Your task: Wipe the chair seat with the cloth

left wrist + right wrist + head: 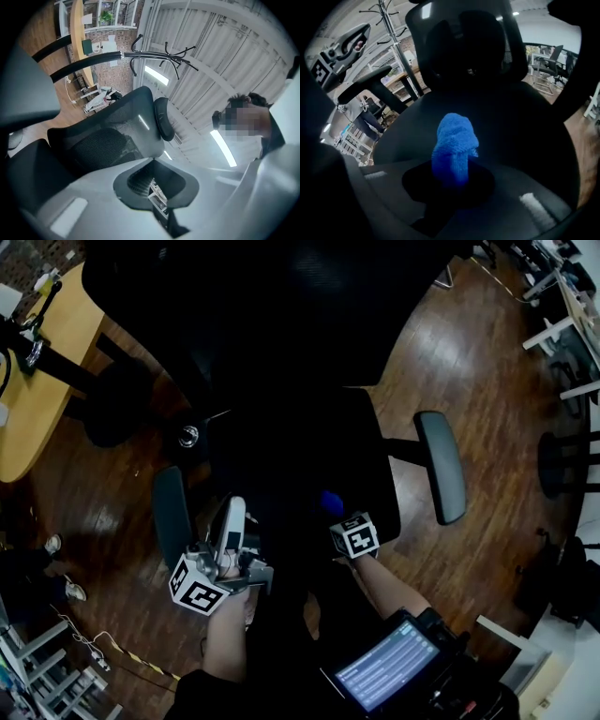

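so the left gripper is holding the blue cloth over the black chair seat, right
Not quite. It is the right gripper that holds the blue cloth over the black chair seat. The right gripper view shows the cloth clamped between its jaws, while the left gripper has no cloth in its own view.

The head view looks steeply down from above the front edge of the seat, taking in the backrest and armrests. The left gripper view sits low by the seat's left edge, tilted up at backrest and ceiling. The right gripper view looks level across the seat, close over its front edge. Both gripper views share the backrest and coat stand.
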`<state>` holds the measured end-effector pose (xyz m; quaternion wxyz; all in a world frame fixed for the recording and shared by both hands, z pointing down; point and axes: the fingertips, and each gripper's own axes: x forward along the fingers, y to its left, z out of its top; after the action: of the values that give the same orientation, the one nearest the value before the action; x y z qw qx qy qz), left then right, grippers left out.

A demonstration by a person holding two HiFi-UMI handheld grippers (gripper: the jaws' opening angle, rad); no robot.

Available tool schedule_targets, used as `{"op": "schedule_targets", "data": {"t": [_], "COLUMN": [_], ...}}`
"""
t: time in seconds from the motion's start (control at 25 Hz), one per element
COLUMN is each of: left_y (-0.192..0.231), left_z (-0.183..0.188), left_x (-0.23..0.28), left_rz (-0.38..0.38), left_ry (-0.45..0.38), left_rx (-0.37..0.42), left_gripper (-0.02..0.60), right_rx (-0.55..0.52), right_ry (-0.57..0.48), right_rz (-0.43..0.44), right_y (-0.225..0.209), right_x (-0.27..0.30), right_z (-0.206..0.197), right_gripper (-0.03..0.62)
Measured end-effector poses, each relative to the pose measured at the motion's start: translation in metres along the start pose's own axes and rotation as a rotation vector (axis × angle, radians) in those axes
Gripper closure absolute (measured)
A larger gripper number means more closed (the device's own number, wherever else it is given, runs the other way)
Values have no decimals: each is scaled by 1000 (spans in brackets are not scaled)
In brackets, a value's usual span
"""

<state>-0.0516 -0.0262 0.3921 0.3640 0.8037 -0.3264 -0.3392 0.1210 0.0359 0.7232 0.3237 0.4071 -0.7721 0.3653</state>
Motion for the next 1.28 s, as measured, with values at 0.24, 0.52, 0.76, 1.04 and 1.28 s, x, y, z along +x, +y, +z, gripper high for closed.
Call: {"op": "schedule_targets", "data": {"t": [0.24,0.52,0.76,1.04,1.28], "left_y": [-2,-9,-22,-92,-162], "left_z": [-13,-20,-3,50,70], "left_x": [13,18,15,28,32], "left_rz": [-18,-23,-12,-48,-109], "left_ry": [29,33,32,13,31], "left_rx": [-7,0,12,35,54], "left_gripper": [589,589,589,589,589], "right_rx": [95,90,123,128,119], "right_ry": [-46,-43,-160,-566,-784], "right_rz": [-146,-188,-72,198,420], "right_y": [-84,-99,-67,49,129], "right_x": [-44,-54,-74,-211,-343], "right_z": [-6,-10,32,180,241], "right_gripper": [545,546,545,545,545]}}
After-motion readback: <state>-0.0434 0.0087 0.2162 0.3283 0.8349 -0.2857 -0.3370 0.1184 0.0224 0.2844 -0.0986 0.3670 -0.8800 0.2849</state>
